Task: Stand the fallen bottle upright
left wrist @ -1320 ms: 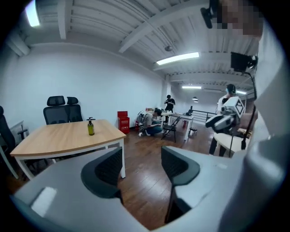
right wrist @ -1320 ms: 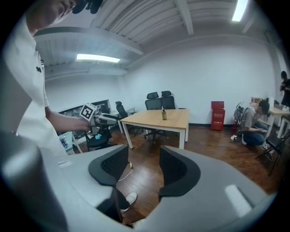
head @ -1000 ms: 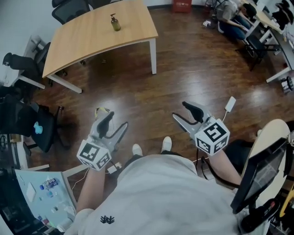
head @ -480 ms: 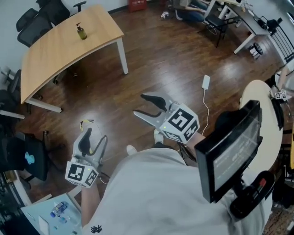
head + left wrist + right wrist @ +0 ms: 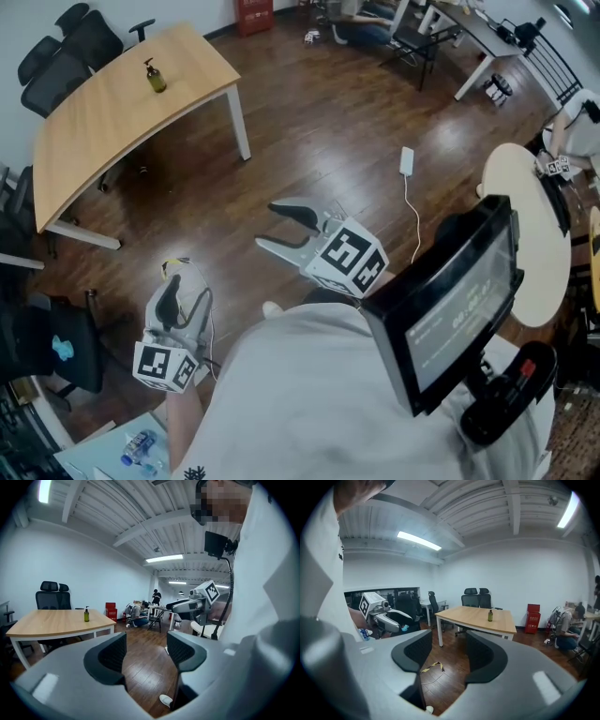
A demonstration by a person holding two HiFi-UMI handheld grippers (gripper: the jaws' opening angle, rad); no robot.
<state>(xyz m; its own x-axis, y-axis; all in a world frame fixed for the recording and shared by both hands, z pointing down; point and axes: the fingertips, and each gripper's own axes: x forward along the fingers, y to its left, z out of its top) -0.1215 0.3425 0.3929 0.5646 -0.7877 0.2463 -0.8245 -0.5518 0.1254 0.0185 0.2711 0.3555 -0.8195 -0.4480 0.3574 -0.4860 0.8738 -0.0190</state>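
A small olive-green pump bottle (image 5: 155, 77) stands upright on the wooden table (image 5: 103, 112) at the far upper left, well away from both grippers. It shows too in the left gripper view, the bottle (image 5: 86, 615) on the table (image 5: 51, 621), and in the right gripper view, the bottle (image 5: 490, 615) on the table (image 5: 478, 617). My left gripper (image 5: 185, 298) hangs over the floor at lower left, open and empty (image 5: 146, 645). My right gripper (image 5: 267, 228) is held mid-view, pointing left, also open and empty (image 5: 443, 651).
Black office chairs (image 5: 66, 42) stand behind the table. A monitor on a stand (image 5: 450, 300) is close on my right, beside a round white table (image 5: 530, 234). A white adapter with cable (image 5: 407, 161) and yellow-black tape (image 5: 173, 267) lie on the wood floor. A red crate (image 5: 251, 13) and desks stand far off.
The head view has swung, so the table now sits further left. The right gripper has shifted left toward mid-view, the left one down to the lower left. Both stay open.
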